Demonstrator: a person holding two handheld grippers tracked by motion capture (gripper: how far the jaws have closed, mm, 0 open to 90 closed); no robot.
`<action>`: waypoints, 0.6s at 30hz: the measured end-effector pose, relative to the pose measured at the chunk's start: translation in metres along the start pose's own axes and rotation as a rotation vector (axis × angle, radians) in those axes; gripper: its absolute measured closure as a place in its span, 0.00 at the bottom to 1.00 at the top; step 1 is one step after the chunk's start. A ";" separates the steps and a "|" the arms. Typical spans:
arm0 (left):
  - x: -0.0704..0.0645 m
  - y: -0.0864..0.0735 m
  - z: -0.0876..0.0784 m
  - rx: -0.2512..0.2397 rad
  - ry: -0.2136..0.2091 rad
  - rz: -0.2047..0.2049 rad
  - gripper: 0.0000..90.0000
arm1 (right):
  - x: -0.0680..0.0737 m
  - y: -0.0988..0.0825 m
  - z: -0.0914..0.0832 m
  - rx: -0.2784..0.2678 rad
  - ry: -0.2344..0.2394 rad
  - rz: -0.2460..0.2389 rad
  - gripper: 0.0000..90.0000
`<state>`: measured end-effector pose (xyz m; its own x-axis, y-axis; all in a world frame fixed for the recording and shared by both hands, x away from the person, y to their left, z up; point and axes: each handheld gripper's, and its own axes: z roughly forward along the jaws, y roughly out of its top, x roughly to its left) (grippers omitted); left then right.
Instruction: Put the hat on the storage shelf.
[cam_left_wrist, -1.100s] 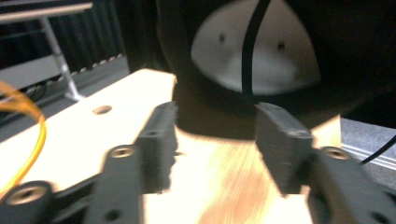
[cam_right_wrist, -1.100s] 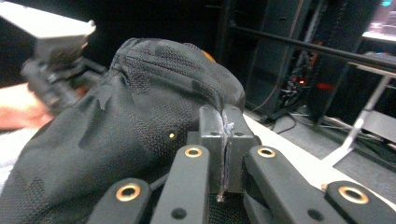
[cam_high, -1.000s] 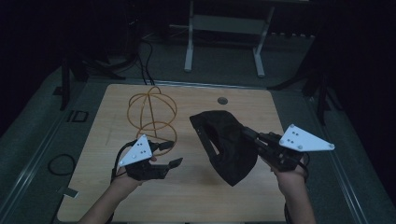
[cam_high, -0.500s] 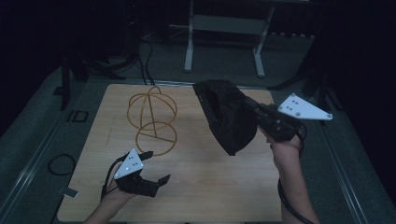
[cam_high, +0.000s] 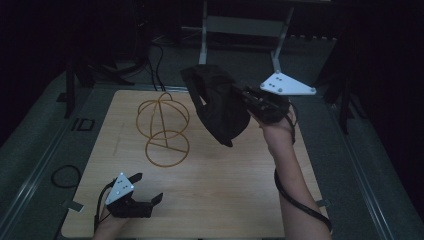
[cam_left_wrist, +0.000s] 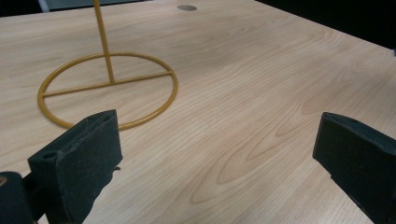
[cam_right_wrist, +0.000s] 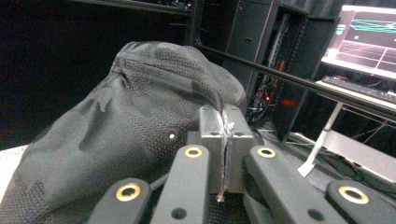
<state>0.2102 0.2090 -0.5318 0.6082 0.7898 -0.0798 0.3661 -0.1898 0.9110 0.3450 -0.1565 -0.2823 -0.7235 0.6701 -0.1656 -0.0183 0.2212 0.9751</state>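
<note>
Right gripper (cam_high: 246, 98) is up off the bench over its far-right part, jaws pressed together on an edge of the black cap (cam_high: 220, 105). The right gripper view shows that edge nipped tight between the two pads, with the crown of the cap (cam_right_wrist: 140, 121) bulging out ahead of the jaws. Cap hangs clear in the air, touching neither bench nor stand.

Left gripper (cam_high: 143, 189) is low at the near-left corner of the bench (cam_high: 240, 190), jaws spread wide, having just been opening, with nothing between them. In the left gripper view only bare wood lies between the pads (cam_left_wrist: 84, 149).

Yellow wire stand (cam_high: 164, 127) sits on the left half of the bench, toward the far edge: flat ring base with a crossbar, upright post, round hoop frame on top. The base ring (cam_left_wrist: 108, 88) lies just ahead of the left jaws, not touching them. Stand is beside and below the cap, apart from it.

A round cable hole (cam_left_wrist: 187, 7) sits near the bench's far edge. Off the bench: black cable loop (cam_high: 65, 176) on the floor at left, a monitor (cam_right_wrist: 366, 35) and dark racks in the right gripper view.

Nothing lies on the wood between the stand and the cap.
</note>
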 end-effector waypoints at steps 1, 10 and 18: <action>0.000 -0.002 -0.001 -0.003 0.010 0.001 0.02 | 0.001 0.001 0.006 0.002 0.008 -0.004 0.99; 0.006 -0.011 -0.003 -0.003 0.031 -0.004 0.02 | 0.023 0.005 0.052 0.041 0.059 -0.005 0.99; 0.010 -0.015 -0.004 0.001 0.034 -0.009 0.02 | 0.046 -0.003 0.085 0.090 0.115 -0.012 0.99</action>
<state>0.2085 0.2220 -0.5448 0.5804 0.8109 -0.0741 0.3718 -0.1829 0.9101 0.3702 -0.0663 -0.3050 -0.7978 0.5829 -0.1539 0.0313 0.2949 0.9550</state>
